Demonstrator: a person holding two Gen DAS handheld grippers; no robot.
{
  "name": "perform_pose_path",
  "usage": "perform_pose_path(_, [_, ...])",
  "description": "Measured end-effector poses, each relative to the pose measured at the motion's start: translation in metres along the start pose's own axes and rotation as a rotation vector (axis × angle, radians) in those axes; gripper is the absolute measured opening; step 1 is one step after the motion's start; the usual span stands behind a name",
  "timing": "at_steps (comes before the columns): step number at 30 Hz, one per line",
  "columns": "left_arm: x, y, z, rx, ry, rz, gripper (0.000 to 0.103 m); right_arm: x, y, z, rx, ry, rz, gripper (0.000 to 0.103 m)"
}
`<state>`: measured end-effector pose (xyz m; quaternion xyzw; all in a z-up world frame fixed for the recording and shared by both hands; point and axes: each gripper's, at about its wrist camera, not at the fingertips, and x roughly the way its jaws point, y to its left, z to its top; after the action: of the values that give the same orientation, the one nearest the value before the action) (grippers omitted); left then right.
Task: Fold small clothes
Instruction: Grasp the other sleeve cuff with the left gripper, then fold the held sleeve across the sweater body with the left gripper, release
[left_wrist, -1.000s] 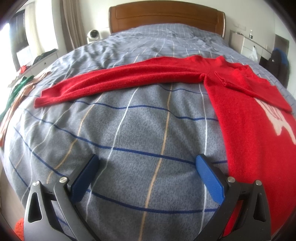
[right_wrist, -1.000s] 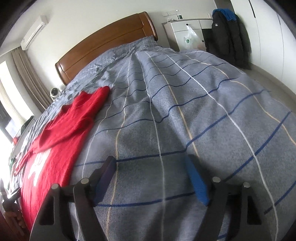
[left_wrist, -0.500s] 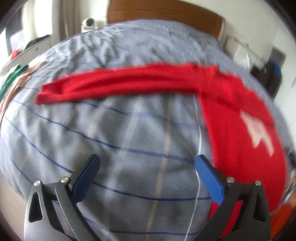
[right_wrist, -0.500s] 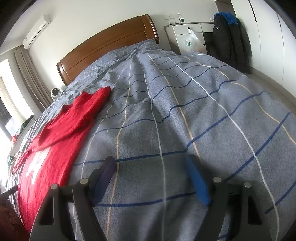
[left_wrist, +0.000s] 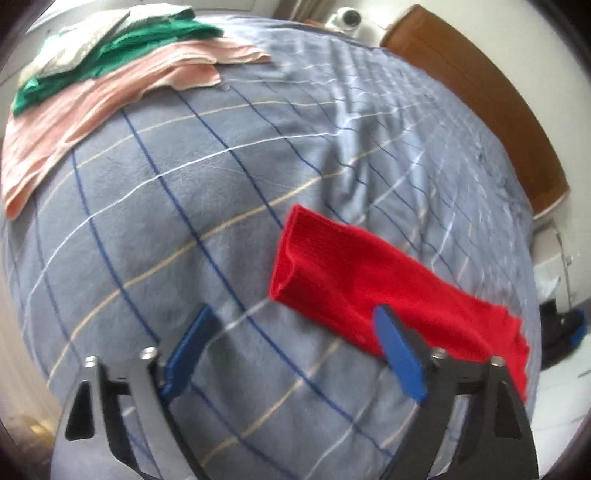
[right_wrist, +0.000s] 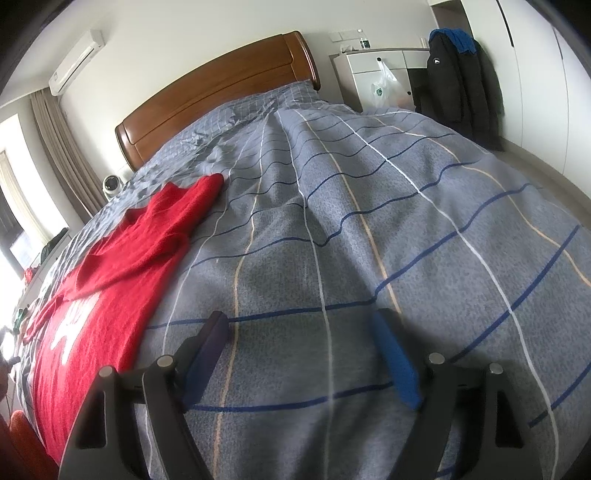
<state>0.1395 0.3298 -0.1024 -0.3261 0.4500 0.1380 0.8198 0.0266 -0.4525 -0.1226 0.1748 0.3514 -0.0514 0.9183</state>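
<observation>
My left gripper (left_wrist: 291, 343) hangs over the bed, its blue pads (left_wrist: 188, 349) spread apart with only the grey checked bedcover (left_wrist: 155, 229) showing between them; the jaws have just been closing a little, and nothing is held. The right-hand pad overlaps the near edge of the red sweater's sleeve (left_wrist: 369, 273) in the picture, but I cannot tell whether it touches the cloth. The sleeve lies flat on the cover, its cuff end just beyond my fingertips and pointing toward the bed's left side. Farther off, at the far left corner of the bed, a pink garment (left_wrist: 85, 110) lies spread with a green garment (left_wrist: 122, 55) piled on top of it. The wooden headboard (left_wrist: 491, 110) stands at the far right edge of this view.

My right gripper (right_wrist: 301, 349) is likewise spread, its pads above bare bedcover (right_wrist: 369, 221), gripping nothing. The red sweater (right_wrist: 122, 273) lies flat along the bed's left side, well apart from this gripper, white lettering on its front, one sleeve reaching up toward the headboard (right_wrist: 221, 92). Beyond the bed's far right corner stand a white cabinet (right_wrist: 376, 74) and a dark jacket (right_wrist: 458, 81).
</observation>
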Motion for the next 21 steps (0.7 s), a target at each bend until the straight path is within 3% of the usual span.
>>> perform_pose_path(2, [0.005, -0.003, 0.004, -0.009, -0.005, -0.029, 0.077, 0.0, 0.0, 0.0, -0.002, 0.001, -0.003, 0.08])
perform_pose_path(3, [0.009, -0.005, 0.007, -0.017, -0.01, -0.046, 0.069, 0.0, 0.0, 0.0, -0.002, 0.001, -0.004, 0.08])
perform_pose_path(5, [0.016, -0.006, 0.015, -0.035, -0.013, -0.055, 0.039, 0.0, 0.0, 0.0, -0.004, 0.001, -0.006, 0.08])
perform_pose_path(6, [0.02, -0.007, 0.016, -0.041, -0.004, -0.041, 0.01, 0.0, 0.0, 0.0, -0.005, 0.001, -0.007, 0.08])
perform_pose_path(7, [0.023, -0.008, 0.019, -0.035, 0.007, -0.031, 0.007, 0.0, 0.0, 0.0, -0.005, 0.001, -0.007, 0.08])
perform_pose_path(10, [0.002, -0.037, 0.017, 0.073, -0.034, 0.027, 0.005, 0.0, 0.0, 0.0, -0.004, 0.001, -0.006, 0.08])
perform_pose_path(13, [-0.04, -0.107, 0.012, 0.275, -0.115, 0.007, 0.005, 0.0, 0.0, 0.0, -0.005, 0.0, -0.006, 0.08])
perform_pose_path(18, [-0.114, -0.262, -0.029, 0.592, -0.22, -0.18, 0.005, -0.001, 0.0, 0.001, -0.005, -0.003, 0.0, 0.081])
perform_pose_path(21, [-0.133, -0.358, -0.081, 0.76, -0.225, -0.312, 0.005, -0.001, -0.001, 0.001, -0.003, -0.005, 0.005, 0.081])
